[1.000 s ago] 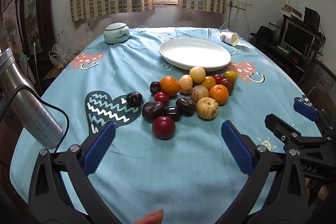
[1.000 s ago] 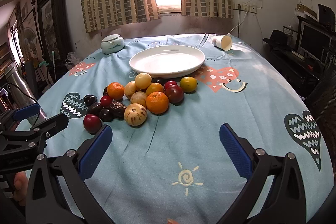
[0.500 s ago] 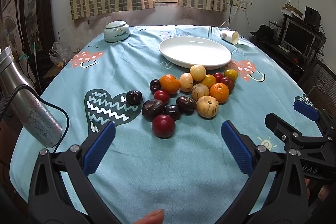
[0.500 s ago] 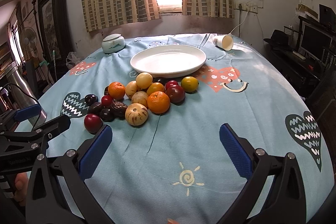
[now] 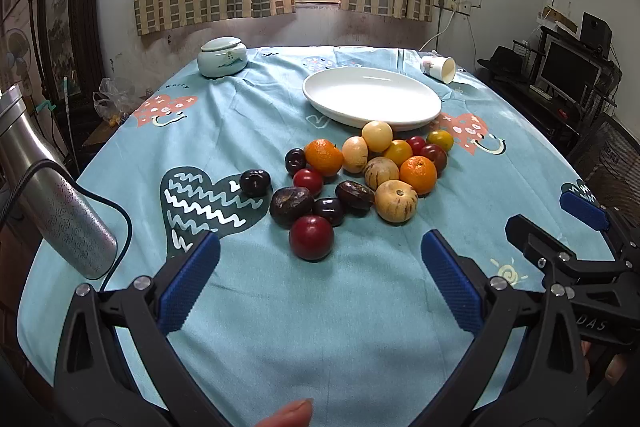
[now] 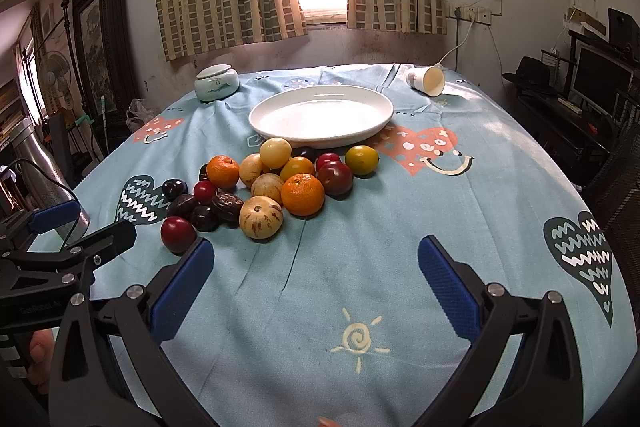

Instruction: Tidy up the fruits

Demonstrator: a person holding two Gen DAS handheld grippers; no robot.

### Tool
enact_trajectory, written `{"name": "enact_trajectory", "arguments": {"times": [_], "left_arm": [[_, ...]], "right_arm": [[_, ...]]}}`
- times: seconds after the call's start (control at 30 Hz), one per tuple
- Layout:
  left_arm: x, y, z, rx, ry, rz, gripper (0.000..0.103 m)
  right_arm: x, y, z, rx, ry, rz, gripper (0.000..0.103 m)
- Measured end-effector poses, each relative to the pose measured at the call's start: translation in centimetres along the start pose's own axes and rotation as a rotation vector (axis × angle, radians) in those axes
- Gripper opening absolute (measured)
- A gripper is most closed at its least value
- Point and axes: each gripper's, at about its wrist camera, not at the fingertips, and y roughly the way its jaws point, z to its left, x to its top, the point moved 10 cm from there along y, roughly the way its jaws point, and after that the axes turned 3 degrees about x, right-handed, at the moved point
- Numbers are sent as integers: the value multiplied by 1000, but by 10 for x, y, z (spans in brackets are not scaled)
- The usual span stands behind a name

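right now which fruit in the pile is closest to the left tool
The red plum at the near edge of the pile, alone in front of the dark fruits. It lies just ahead of the open left tool; every other fruit sits farther back toward the white plate.

Bare tablecloth (image 6: 360,267) lies open before both spread grippers, while the fruit cluster (image 5: 352,179) crowds the approach to the white plate (image 5: 372,99).

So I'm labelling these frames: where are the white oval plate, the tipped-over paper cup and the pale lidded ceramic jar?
White oval plate (image 6: 384,117), right wrist view, right rim.
Tipped-over paper cup (image 6: 416,79), right wrist view, side wall.
Pale lidded ceramic jar (image 5: 222,61), left wrist view, body front.
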Motion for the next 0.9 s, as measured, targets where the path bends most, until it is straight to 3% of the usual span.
{"name": "enact_trajectory", "arguments": {"times": [0.9], "left_arm": [[-8, 6, -2, -17, -26, 20, 101]], "right_arm": [[-1, 0, 3, 3, -1, 3, 102]]}}
